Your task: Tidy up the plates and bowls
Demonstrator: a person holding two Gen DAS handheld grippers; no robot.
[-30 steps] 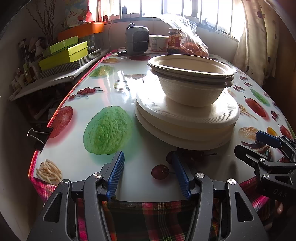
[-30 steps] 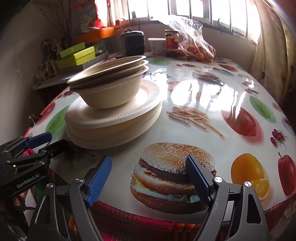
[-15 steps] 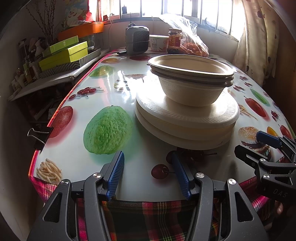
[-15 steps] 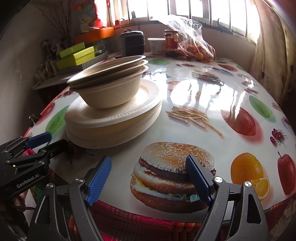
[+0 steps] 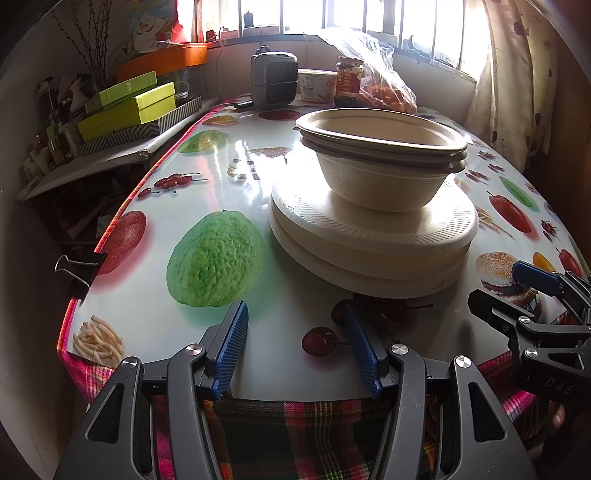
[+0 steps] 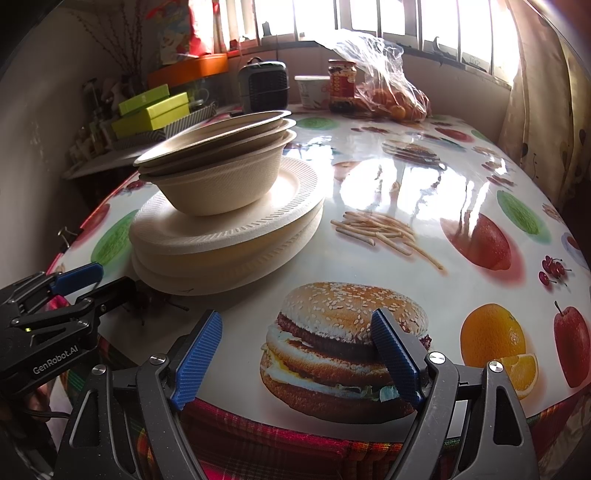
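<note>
Three nested beige bowls [image 5: 384, 162] stand upright on stacked white plates [image 5: 373, 236], near the table's front edge.

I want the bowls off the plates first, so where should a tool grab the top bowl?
Pinch the top bowl by its thin overhanging rim on the near edge, coming from the table's front. The rim juts past the bowls nested beneath, leaving a lip; the walls are too wide to span.

Window [image 5: 354, 22]: barred, running along the far wall, letting in strong daylight.
Curtain [image 5: 517, 74]: patterned, hanging at the right.
Table [image 6: 406, 184]: wearing a glossy food-print cover, reflecting the glare.
Side shelf [image 5: 110, 155]: standing at the left, carrying green boxes [image 5: 129, 107].
</note>
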